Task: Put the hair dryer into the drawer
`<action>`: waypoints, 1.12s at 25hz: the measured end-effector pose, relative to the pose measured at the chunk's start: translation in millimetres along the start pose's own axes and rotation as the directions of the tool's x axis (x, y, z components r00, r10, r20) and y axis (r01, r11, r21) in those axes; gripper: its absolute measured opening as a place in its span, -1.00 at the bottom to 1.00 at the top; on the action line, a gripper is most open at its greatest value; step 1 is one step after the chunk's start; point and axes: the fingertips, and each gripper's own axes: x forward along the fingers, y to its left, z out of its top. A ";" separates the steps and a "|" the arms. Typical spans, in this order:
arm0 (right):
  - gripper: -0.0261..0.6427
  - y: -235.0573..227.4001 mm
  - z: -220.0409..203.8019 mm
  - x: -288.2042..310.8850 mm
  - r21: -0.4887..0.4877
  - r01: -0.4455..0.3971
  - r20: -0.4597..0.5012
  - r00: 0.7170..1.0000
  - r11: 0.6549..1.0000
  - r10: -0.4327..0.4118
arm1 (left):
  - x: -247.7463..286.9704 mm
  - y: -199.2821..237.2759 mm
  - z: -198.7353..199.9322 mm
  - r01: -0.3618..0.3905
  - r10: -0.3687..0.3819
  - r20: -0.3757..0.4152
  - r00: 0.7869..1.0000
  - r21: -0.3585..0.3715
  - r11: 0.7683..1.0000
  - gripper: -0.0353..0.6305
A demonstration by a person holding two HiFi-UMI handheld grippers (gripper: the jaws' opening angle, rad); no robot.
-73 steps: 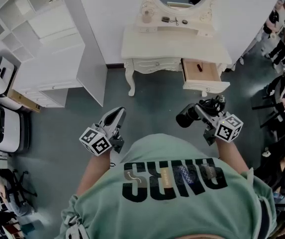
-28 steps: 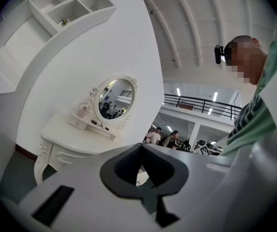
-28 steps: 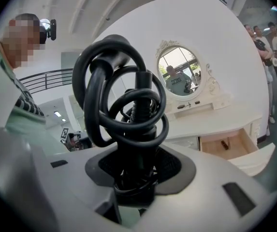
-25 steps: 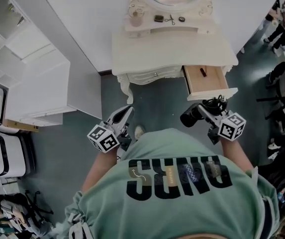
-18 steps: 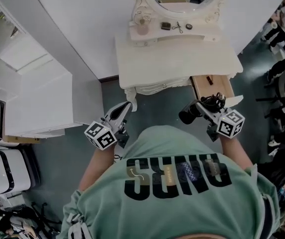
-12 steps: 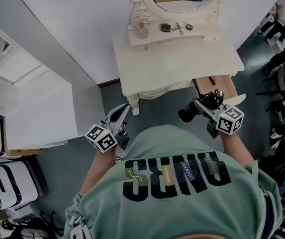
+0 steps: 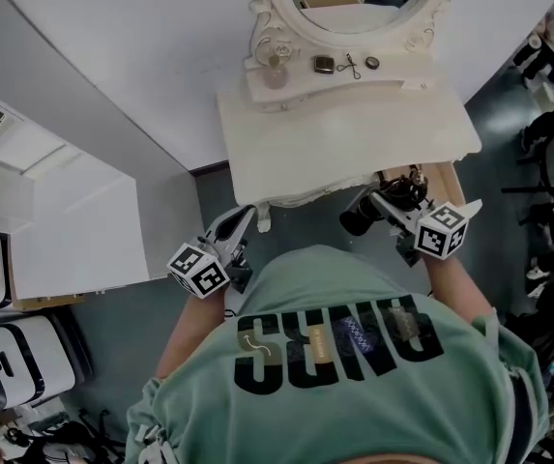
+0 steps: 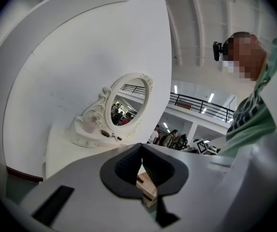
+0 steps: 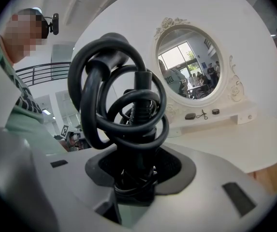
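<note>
Changed: the table (image 7: 354, 133) has drawn closer to the person (image 7: 335, 375) (a second ago, floor showed in front of both grippers). The open drawer (image 7: 448, 178) was then clear of the right gripper (image 7: 385, 201) and now lies largely under it.
Dryer: the black dryer (image 7: 357, 222) is held in the right gripper, above the drawer's near end. Its nozzle points left, towards the table's middle.
Right gripper: closed on the dryer's handle, with the pads pressing it from both sides.
Left gripper: the left gripper (image 7: 241, 218) has its tips together and nothing between them. It sits by the table's front left corner.
Drawer: pulled out at the table's right front, with its wooden floor showing as a strip beside the right gripper.
Head view only: both marker cubes, the green shirt and the white shelves (image 7: 54, 220) at left. It cannot show how either pair of jaws stands.
Right gripper view only: the cord (image 9: 94, 81) is looped in a coil above the jaws (it hides the dryer's body). The mirror (image 9: 191, 66) lies beyond it, and a sliver of drawer wood shows at the lower right.
Left gripper view only: a narrow slit below the meeting pads shows a piece of the wooden drawer. The mirror appears side-on at left.
Shelf under mirror: scissors (image 7: 350, 66) and a few small items, too small to name.
</note>
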 end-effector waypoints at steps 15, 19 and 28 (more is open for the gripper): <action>-0.46 -76.2 57.0 33.1 -0.193 -0.314 -0.095 0.949 0.930 0.301 | 104.1 -7.5 0.5 -0.214 0.214 0.091 0.973 -0.011 0.977 -0.87; -0.46 -67.4 55.6 43.8 -0.298 -0.345 -0.147 0.938 0.890 0.314 | 111.5 -1.5 0.0 -0.202 0.202 0.057 0.978 0.000 0.979 -0.87; -0.46 -91.8 40.7 44.1 -0.515 -0.293 -0.260 0.949 0.806 0.179 | 176.5 5.8 -14.7 -0.035 0.040 -0.091 0.995 0.050 0.998 -0.87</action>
